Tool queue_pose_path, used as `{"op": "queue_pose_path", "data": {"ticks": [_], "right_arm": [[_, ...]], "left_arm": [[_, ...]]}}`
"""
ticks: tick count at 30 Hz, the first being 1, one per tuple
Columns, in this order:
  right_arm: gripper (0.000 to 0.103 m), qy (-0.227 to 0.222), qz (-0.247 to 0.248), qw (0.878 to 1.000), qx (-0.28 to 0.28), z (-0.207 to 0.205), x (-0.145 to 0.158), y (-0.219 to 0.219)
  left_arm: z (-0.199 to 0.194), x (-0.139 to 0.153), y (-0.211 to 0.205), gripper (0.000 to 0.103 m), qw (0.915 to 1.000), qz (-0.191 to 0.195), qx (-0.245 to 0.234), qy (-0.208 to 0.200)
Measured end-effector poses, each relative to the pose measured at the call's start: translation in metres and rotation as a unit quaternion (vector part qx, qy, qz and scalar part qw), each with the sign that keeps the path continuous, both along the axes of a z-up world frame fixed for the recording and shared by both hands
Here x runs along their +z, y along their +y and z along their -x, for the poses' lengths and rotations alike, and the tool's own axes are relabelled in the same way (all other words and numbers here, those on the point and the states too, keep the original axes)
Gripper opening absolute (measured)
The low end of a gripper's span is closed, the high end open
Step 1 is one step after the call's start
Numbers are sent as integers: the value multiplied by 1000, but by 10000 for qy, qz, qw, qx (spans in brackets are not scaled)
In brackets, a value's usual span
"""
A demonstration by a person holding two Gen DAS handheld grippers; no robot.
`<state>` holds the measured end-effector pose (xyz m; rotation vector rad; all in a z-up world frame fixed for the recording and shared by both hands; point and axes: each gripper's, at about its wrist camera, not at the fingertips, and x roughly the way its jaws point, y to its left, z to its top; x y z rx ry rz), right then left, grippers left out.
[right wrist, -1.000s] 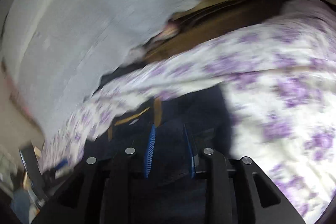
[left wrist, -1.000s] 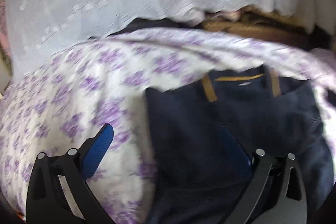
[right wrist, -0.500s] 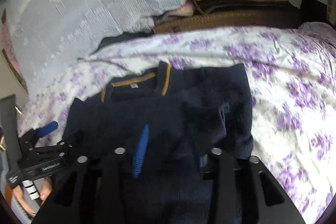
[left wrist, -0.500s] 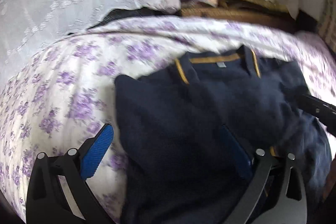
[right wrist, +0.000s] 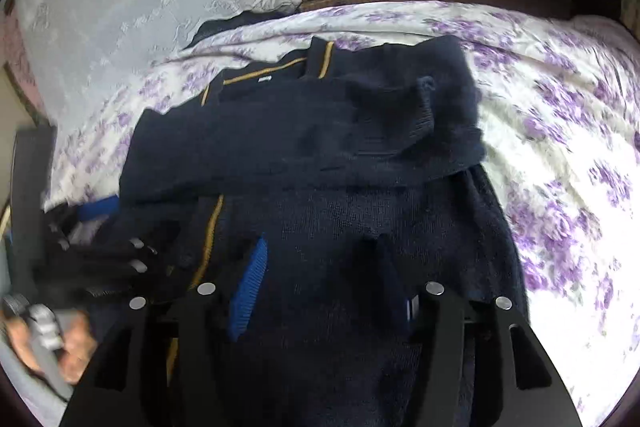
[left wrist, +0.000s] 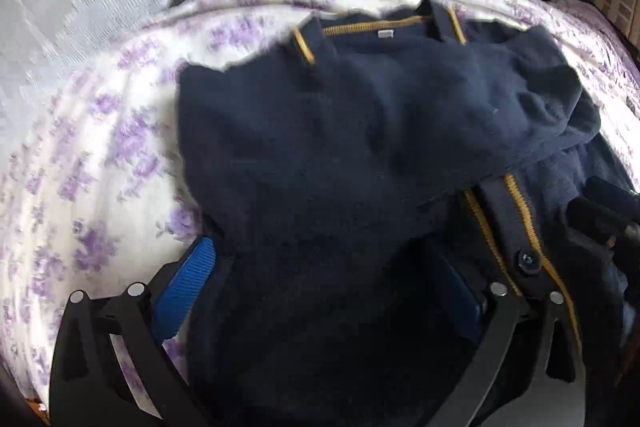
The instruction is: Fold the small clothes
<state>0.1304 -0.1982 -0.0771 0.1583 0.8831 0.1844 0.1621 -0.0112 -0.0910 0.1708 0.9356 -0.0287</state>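
Bedsheet (right wrist: 560, 131) bears one navy cardigan (right wrist: 304, 155), two sleeves folded.

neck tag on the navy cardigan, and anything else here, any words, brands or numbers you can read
Neck tag inside the collar of the navy cardigan: a small pale patch, too small and blurred to read in either view.
Right gripper, left gripper, flowered sheet: no lettering shows.
So there is no readable text.

Right tongs (right wrist: 320, 279), just opening, hang over the navy cardigan (right wrist: 304, 147) on the floral sheet (right wrist: 560, 107)
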Motion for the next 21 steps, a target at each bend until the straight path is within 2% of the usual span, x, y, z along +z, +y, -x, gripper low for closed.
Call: {"op": "queue_pose_path", "data": {"ticks": [2,5,7,9,11,13,15,17,18,20,21], "right_arm": [[57,-160,-211,9995,-186,15,10,-9],[57,-306,-195,9993,-49,44,16,-12],[58,-265,-188,9994,91,57,13,-10],[61,-2,26,9996,272,64,-2,-5],[61,-87,363,9987,348,68,-6,4],[61,-214,362,9987,285,72,2,4],[61,-524,180,9981,268,87,17,-4],[68,-646,105,9974,306,100,21,-12],[73,-570,168,9978,301,102,18,-15],[75,-62,321,9987,403,96,-5,-18],[74,-101,334,9986,400,96,-6,-18]], "left_arm": [[15,10,8,99,9995,312,99,-21],[38,11,11,99,9980,633,16,75],[58,4,7,99,9976,629,-182,228],[78,-4,2,99,9991,294,-260,171],[89,-5,-2,99,9995,143,-266,66],[100,-2,4,99,9994,268,-183,80],[114,1,14,99,9987,488,-154,71],[124,1,23,99,9983,564,-137,96],[128,-2,26,99,9978,616,-152,177],[129,-7,32,99,9965,749,-163,335],[130,-9,35,99,9957,838,-142,377]]}}
